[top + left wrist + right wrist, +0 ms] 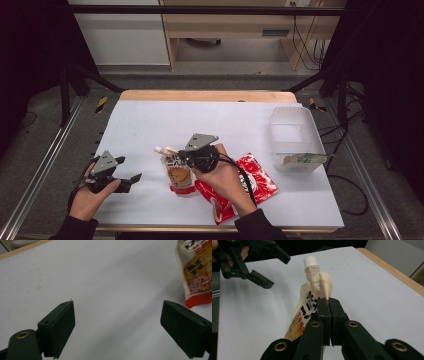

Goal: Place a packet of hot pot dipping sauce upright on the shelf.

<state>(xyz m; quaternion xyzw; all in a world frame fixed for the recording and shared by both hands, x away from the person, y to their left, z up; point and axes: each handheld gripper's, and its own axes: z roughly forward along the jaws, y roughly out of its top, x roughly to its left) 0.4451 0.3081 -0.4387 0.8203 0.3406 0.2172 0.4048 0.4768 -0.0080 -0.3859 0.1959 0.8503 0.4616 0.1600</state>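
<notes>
Right claw [329, 305] pinched tight on the upper edge of a spouted pouch [312, 302], just below the white cap [310, 261]; jaws pressed together with the pouch film caught between them. In the high view the right claw [186, 158] holds the pouch [177, 172] near the middle of the white counter [150, 125], spout pointing up-left, red bottom edge toward the person. Whether the pouch's lower end touches the counter cannot be told. A red packet [262, 182] lies flat just right of the pouch, partly under the right hand [222, 177]. Left claw [117, 322] wide, nothing between the jaws, bare counter beneath; the pouch's lower part [196, 277] shows at the upper right of its view. In the high view the left claw [131, 181] sits at the counter's left, well apart from the pouch. A clear bin [295, 137] stands at the right edge, a small packet [300, 159] inside at its near end.
</notes>
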